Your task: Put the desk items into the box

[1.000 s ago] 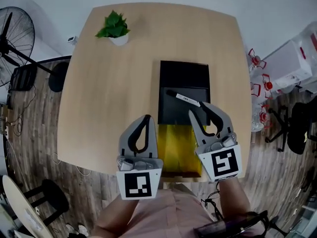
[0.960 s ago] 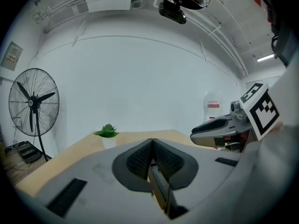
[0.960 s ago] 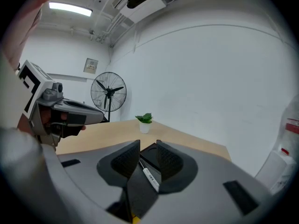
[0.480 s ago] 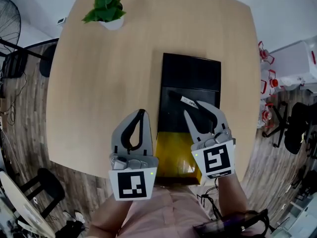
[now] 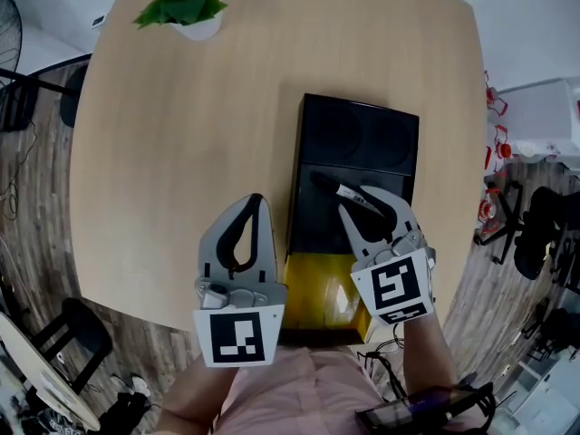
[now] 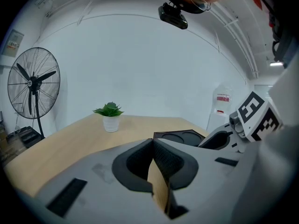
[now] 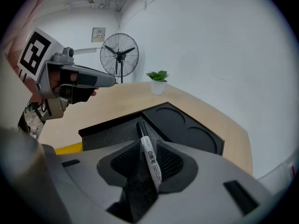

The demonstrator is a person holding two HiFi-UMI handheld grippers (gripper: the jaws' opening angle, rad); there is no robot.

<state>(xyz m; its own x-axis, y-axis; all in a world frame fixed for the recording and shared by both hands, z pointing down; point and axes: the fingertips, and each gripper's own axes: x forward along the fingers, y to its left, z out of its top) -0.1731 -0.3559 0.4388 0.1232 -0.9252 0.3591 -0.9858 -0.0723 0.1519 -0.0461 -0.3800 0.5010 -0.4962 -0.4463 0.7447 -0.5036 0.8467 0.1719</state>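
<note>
Your head camera looks steeply down from high over the table (image 5: 181, 152), with your left gripper (image 5: 256, 199) and right gripper (image 5: 355, 198) low in its frame and the black box (image 5: 358, 139) just beyond them. Each gripper camera sits low and close behind its own jaws, facing nearly level across the tabletop towards the potted plant (image 6: 110, 116) and the white wall, the right one just above the box. All three views share box and plant, and each gripper view catches the other gripper at its edge.
</note>
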